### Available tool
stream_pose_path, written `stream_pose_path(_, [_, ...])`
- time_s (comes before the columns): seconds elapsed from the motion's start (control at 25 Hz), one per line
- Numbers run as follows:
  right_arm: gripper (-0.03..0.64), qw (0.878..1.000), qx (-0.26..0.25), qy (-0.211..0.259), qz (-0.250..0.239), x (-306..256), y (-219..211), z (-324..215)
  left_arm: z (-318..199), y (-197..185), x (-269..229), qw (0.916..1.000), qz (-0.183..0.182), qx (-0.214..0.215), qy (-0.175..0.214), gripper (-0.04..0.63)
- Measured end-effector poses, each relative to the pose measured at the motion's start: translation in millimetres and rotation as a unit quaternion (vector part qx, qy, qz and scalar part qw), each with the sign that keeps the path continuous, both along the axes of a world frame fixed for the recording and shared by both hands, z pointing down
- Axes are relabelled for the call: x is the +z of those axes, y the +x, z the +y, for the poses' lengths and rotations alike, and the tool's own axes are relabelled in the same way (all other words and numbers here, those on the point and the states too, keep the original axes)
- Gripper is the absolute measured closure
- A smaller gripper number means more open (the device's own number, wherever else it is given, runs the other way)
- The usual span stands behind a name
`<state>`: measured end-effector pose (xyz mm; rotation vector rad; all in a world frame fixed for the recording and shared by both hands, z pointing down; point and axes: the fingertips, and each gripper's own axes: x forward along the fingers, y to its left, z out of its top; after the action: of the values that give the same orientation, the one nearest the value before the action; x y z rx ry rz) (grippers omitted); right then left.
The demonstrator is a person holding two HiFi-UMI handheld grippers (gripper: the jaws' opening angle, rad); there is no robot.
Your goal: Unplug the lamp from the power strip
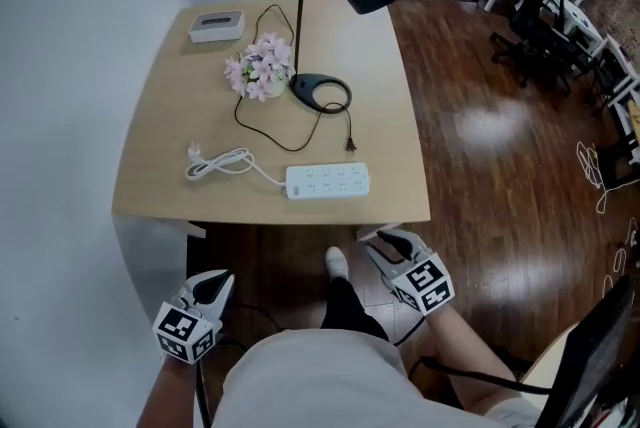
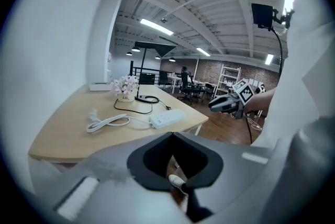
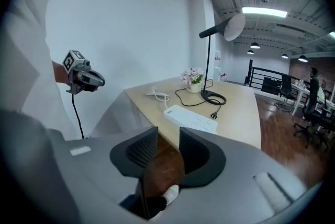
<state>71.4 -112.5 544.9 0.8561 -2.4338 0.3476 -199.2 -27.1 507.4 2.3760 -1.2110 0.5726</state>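
The black desk lamp (image 1: pixel 320 92) stands at the back of the wooden table (image 1: pixel 170 126). Its black cord ends in a plug (image 1: pixel 351 145) that lies loose on the tabletop, a little behind the white power strip (image 1: pixel 327 181) and apart from it. The right gripper view shows the same plug (image 3: pixel 213 114) clear of the strip (image 3: pixel 191 119). Both grippers hang below the table's front edge, far from these objects. My left gripper (image 1: pixel 218 281) (image 2: pixel 172 136) is shut and holds nothing. My right gripper (image 1: pixel 385 238) (image 3: pixel 165 136) stands slightly open and empty.
A pot of pink flowers (image 1: pixel 260 68) stands beside the lamp base, and a white box (image 1: pixel 216 24) sits at the back left corner. The strip's own white cord (image 1: pixel 220 162) lies coiled to its left. Office chairs (image 1: pixel 535 26) stand on the wooden floor at the right.
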Motion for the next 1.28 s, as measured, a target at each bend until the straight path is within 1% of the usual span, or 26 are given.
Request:
stream_pose_path(0.12, [0.485,0.999,0.031,-0.004,-0.014,-15,-11,75,50,-22,0,0.9999,0.007,0.004,0.010,0.591])
stream_pose_path(0.24, [0.485,0.999,0.046,-0.011,-0.008,-26,-13,143,91,-37,5,0.9999,0.014,0.004,-0.001,0.591])
stream_pose_path(0.36, [0.485,0.999,0.053,-0.002,0.000,-37,-7,188,126,-42,4,0.9998,0.016,0.009,0.005,0.591])
stream_pose_path(0.48, [0.485,0.998,0.065,0.009,-0.005,-47,4,221,156,-40,0,0.9997,0.010,0.009,0.018,0.591])
stream_pose_path(0.6, [0.485,0.998,0.062,0.019,-0.006,-52,16,255,184,-25,-4,0.9995,0.007,0.010,0.029,0.591])
stream_pose_path(0.76, [0.485,0.999,0.039,0.027,-0.010,-51,26,307,226,1,-13,0.9989,-0.005,0.018,0.043,0.591])
stream_pose_path(0.92, [0.485,0.999,0.024,0.029,-0.029,-59,50,366,286,41,-42,0.9983,-0.004,0.014,0.056,0.591])
stream_pose_path(1.0, [0.485,0.999,0.019,0.028,-0.033,-60,57,394,316,54,-53,0.9981,-0.004,0.016,0.059,0.591])
stream_pose_path(1.12, [0.485,0.999,0.020,0.025,-0.029,-69,61,429,348,70,-59,0.9979,0.000,0.029,0.057,0.591])
stream_pose_path(1.28, [0.485,0.999,0.028,0.037,-0.023,-83,57,455,371,85,-63,0.9965,0.008,0.056,0.062,0.591])
